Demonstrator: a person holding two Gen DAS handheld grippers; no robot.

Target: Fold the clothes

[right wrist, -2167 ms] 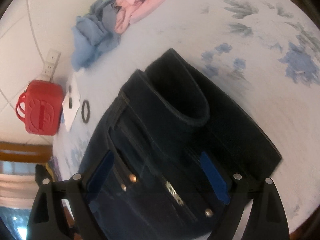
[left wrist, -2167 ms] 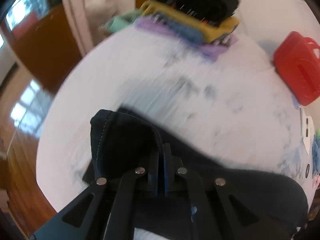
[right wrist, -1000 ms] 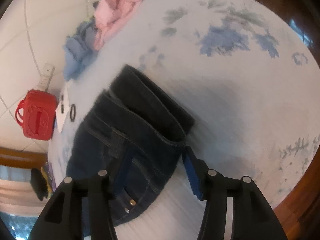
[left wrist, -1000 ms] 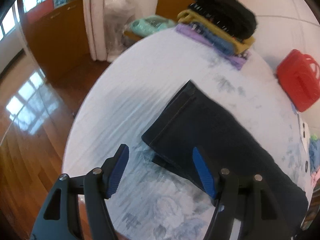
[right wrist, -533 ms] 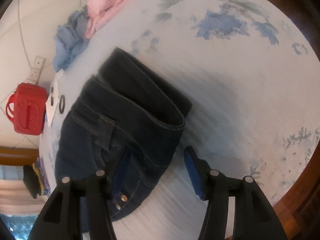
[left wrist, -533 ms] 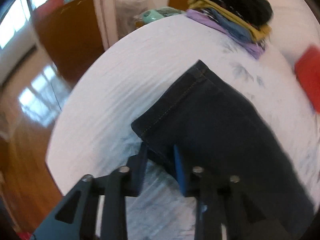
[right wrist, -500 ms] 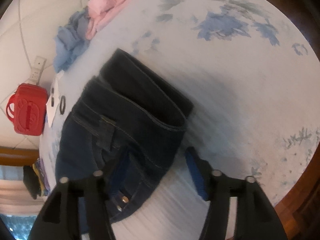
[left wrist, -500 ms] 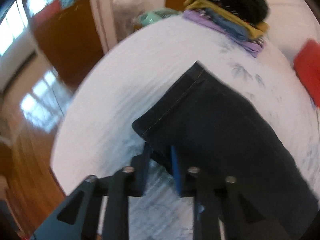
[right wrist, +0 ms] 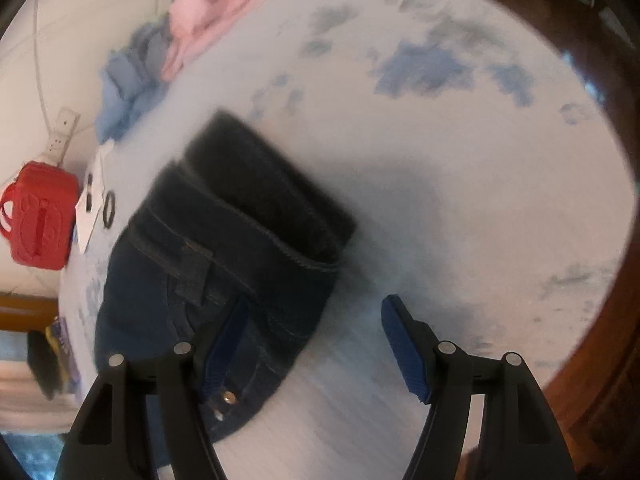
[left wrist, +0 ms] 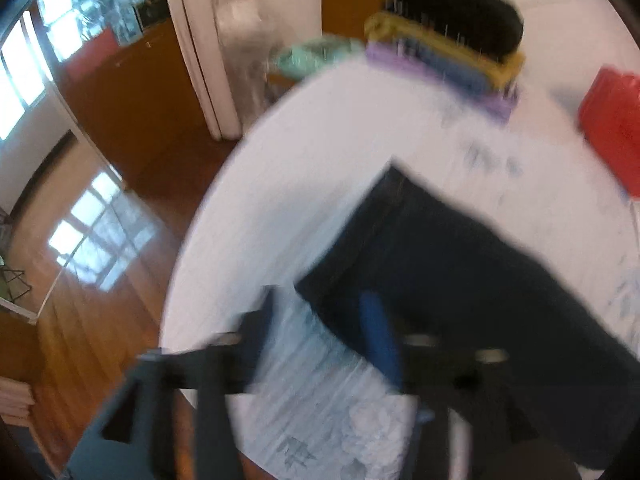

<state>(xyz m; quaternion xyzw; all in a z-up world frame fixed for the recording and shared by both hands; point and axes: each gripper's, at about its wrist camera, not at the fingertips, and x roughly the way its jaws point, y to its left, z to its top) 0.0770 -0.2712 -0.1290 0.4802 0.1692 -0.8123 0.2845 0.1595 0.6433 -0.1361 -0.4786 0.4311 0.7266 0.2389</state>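
Jeans (left wrist: 460,264) flat on the round, floral-clothed surface (left wrist: 320,140), legs doubled one over the other, with the hem end toward the left gripper (left wrist: 320,312) and the waistband end toward the right gripper (right wrist: 312,332). Left jaws spread, near hem corner just inside the gap; view heavily blurred, so contact with the denim impossible to tell. Right jaws spread wide as well, one blue pad (right wrist: 226,340) over the denim near the button, the other over bare cloth, straddling the near waistband edge and pinching nothing.

Likely step in hand: taking hold of both ends for a crosswise fold.

- Slide the lower finger under both leg layers at the hem before closing. A single layer caught there would probably pull the legs out of line.
- Keep the tablecloth out of the pinch; it looks thin and loose enough to ride up with the denim.
- At the waistband, bite on the thick seam rather than the flap by the button, for a firmer hold.
- Lift both sides level, carry hem toward waistband, and lay edges flush before letting go.
- Stay clear of the folded stack (left wrist: 444,52) beyond the hem and the loose pink garment (right wrist: 208,12) and blue garment (right wrist: 128,84) beyond the waistband — room enough in between, by the look of it.
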